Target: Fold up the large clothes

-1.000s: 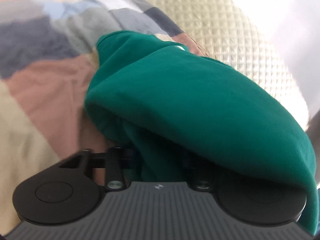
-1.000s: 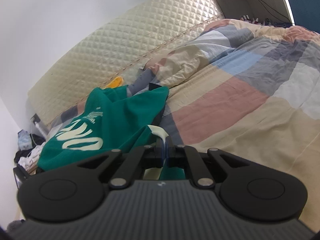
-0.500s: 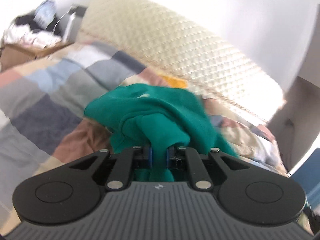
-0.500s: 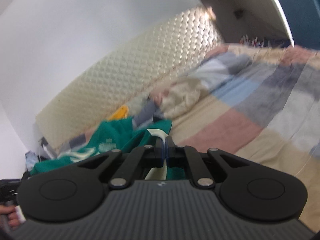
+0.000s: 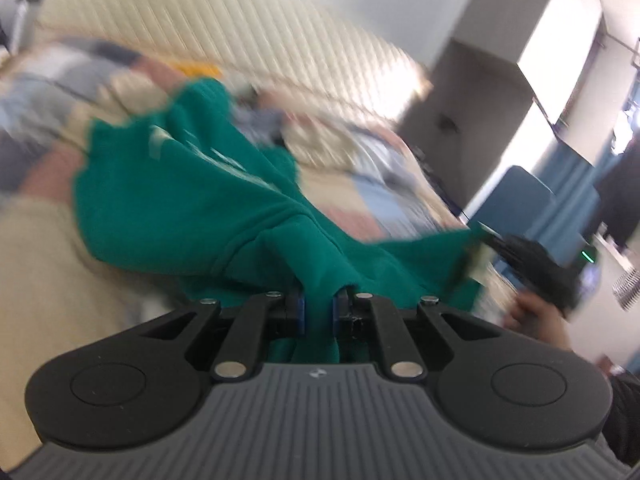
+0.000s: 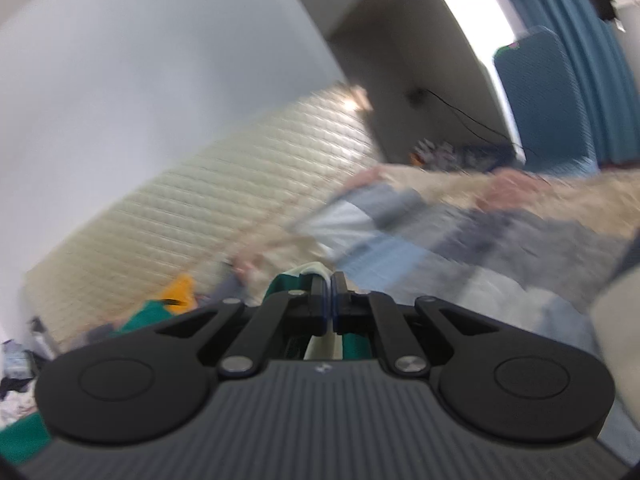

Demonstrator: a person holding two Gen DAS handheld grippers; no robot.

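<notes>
I have both grippers, left point(image 5: 316, 308) and right point(image 6: 329, 304), pinched tight on the green top point(image 5: 192, 208), which stretches from my left jaws toward the frame's right edge, sagging over the bed point(image 5: 44, 280) at left.

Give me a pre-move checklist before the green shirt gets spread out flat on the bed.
1. Left gripper clamped on the green shirt: ok.
2. Right gripper clamped on the shirt's cream-trimmed edge: ok.
3. Shirt stretched between the two grippers: not ok, it sags in bunched folds.
4. Which shirt parts are gripped: cannot tell, motion blur.
5. Patchwork bedspread bare enough for laying: cannot tell; a yellow item lies near the headboard.
</notes>
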